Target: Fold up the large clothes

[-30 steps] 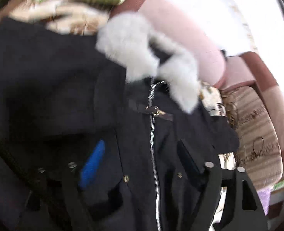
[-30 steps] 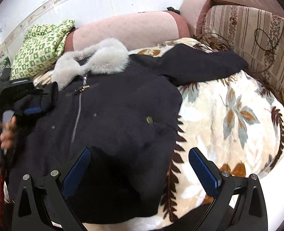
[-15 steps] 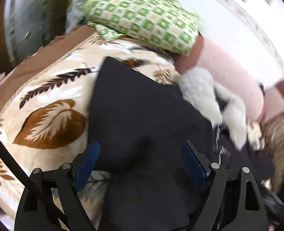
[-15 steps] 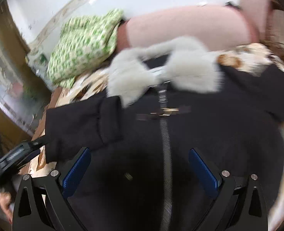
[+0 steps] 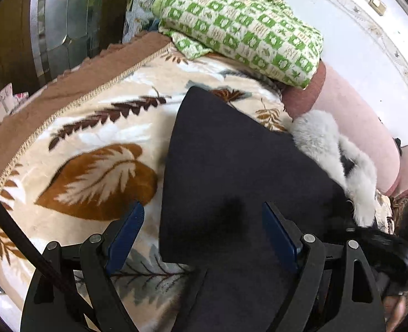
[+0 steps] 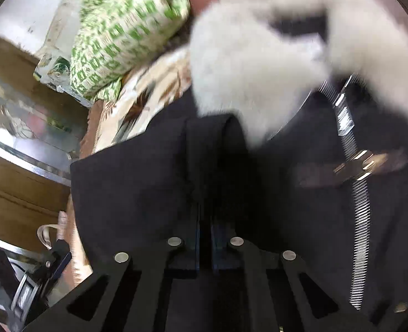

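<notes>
Left fingers released over the coat, right fingers clenched on its cloth.

The left gripper hovers spread, the black coat lying between and ahead of its fingers on the leaf-print blanket. The right gripper pinches a dark fold, likely to draw it across; grey fur collar and zipper lie ahead-right.

No readable text, labels, brands or numbers — none legible

A cream blanket with brown leaf print covers the sofa seat, its brown scalloped border at the left edge. A green-and-white checked cloth rests at the far end, on a pink sofa arm below a white wall.
</notes>
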Available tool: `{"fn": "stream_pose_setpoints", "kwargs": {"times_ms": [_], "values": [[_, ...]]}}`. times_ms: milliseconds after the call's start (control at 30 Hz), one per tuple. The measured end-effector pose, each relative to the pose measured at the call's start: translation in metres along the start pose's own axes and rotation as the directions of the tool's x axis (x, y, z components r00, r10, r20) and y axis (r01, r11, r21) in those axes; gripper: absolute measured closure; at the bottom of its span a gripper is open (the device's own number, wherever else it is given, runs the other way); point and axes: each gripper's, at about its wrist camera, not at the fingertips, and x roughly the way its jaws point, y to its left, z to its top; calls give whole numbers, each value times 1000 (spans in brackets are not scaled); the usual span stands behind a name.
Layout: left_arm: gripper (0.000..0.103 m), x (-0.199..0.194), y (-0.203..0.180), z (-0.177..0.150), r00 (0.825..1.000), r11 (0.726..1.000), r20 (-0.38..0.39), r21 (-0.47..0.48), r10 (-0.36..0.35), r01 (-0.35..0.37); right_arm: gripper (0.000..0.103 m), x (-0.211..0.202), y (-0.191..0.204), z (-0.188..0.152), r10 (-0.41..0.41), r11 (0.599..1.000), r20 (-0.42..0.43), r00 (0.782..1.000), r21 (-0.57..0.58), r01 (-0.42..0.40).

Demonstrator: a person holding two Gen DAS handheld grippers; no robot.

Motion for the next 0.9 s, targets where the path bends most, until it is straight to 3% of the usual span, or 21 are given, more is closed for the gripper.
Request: {"fn": "stream_pose_setpoints", "kwargs": {"times_ms": [133,300,433,500,600,700,800,900], "values": [[18,8,-3,-4,1000,1000,-28,-3,3,-3,96,-47,-21,5,-94,995,92,991,-18,96],[18,18,-12,-11,998,1000,-59,4,-3,4,96,-100,-77,9,-280,960,177,944,63,273],[18,29,-24,-19,997,999,-75,43,27,-24,96,-121,-135,5,-429,900,182,885,161,404],[18,36,-29,-23,995,998,-96,62,33,-28,96,-122,-164,2,-451,885,143,881,198,421],[18,47,-35,-30,990,996,-134,85,48,-37,96,-109,-192,0,-410,887,81,908,266,377],[18,60,-38,-38,981,992,-175,110,87,-68,96,-94,-207,-2,-390,882,36,920,301,362],[18,72,-39,-45,969,988,-216,121,121,-96,96,-83,-213,-5,-391,876,27,920,317,363],[18,70,-43,-47,971,983,-193,143,144,-117,95,-83,-211,-8,-404,876,42,914,304,374]]}}
